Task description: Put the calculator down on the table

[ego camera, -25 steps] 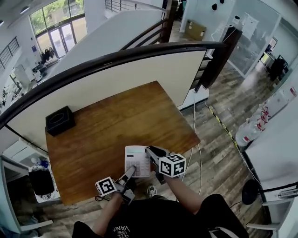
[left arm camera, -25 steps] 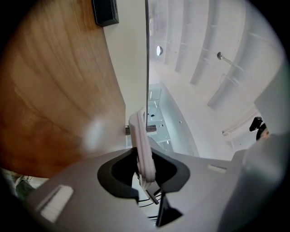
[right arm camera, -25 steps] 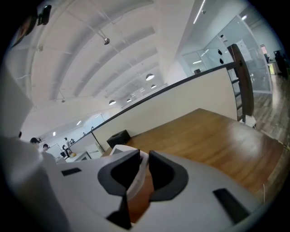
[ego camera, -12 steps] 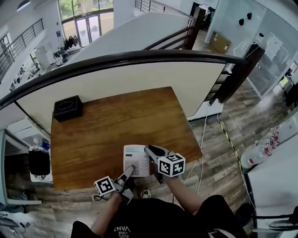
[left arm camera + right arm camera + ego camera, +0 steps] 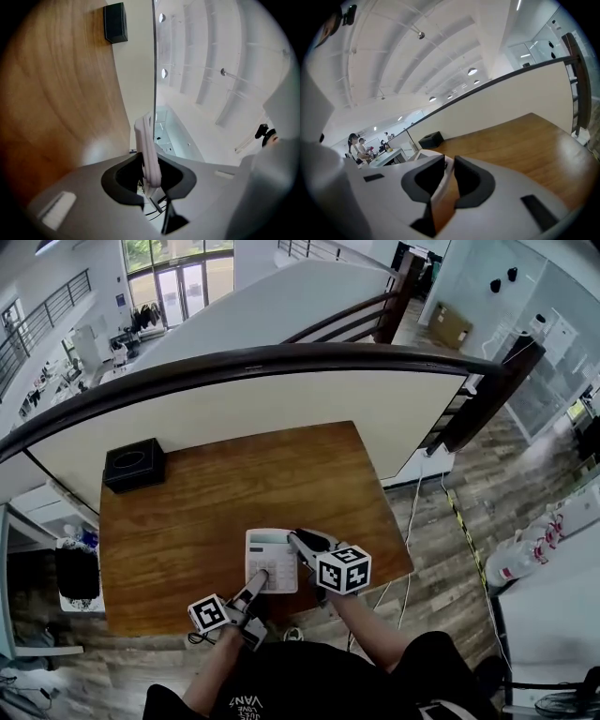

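Note:
A white calculator (image 5: 270, 557) with a pale display is held flat over the near part of the wooden table (image 5: 216, 493). My left gripper (image 5: 258, 585) is shut on its near edge; in the left gripper view the calculator (image 5: 147, 150) stands edge-on between the jaws of the left gripper (image 5: 149, 176). My right gripper (image 5: 300, 545) is shut on its right edge, and in the right gripper view the calculator's thin edge (image 5: 443, 180) sits clamped in the right gripper (image 5: 449, 176). Whether the calculator touches the tabletop I cannot tell.
A black box (image 5: 134, 465) stands at the table's far left corner, also seen as the black box (image 5: 116, 22) and the black box (image 5: 431, 139). A cream partition with a dark rail (image 5: 281, 357) runs behind the table. A cable (image 5: 410, 521) hangs off the right side.
Both grippers have carried the calculator a little farther in from the table's near edge. The grip of each looks the same.

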`<state>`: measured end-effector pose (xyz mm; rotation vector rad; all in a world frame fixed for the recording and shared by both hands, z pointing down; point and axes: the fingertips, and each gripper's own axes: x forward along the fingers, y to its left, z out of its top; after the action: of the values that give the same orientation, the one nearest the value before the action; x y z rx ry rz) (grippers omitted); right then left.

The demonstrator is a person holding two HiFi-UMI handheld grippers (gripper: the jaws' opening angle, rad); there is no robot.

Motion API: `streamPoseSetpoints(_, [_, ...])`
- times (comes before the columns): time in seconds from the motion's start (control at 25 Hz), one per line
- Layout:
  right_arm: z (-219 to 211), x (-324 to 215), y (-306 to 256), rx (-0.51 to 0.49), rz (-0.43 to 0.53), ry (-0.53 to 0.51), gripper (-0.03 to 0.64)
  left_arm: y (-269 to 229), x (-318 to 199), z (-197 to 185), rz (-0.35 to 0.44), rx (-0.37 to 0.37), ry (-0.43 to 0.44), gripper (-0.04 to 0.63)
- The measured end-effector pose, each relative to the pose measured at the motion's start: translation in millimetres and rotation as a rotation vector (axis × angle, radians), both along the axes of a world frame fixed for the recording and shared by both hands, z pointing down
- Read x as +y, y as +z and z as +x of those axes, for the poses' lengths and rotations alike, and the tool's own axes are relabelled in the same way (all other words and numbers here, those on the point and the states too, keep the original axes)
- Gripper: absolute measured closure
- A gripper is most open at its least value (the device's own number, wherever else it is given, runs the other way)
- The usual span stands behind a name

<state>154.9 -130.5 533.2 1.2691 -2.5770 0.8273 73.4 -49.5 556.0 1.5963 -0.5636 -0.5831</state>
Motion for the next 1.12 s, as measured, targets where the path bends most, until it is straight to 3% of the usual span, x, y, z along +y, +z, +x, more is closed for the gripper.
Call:
streamPoseSetpoints(0.64, [-27, -126, 7, 0.082, 0.032, 0.023, 0.549, 13, -135, -34, 0.016, 0.038, -0.067, 0.528])
streamPoseSetpoints(1.12, [-61, -149, 40, 0.114, -0.017, -0.016, 0.549, 42, -224, -71, -0.015, 0.014, -0.172, 0.528])
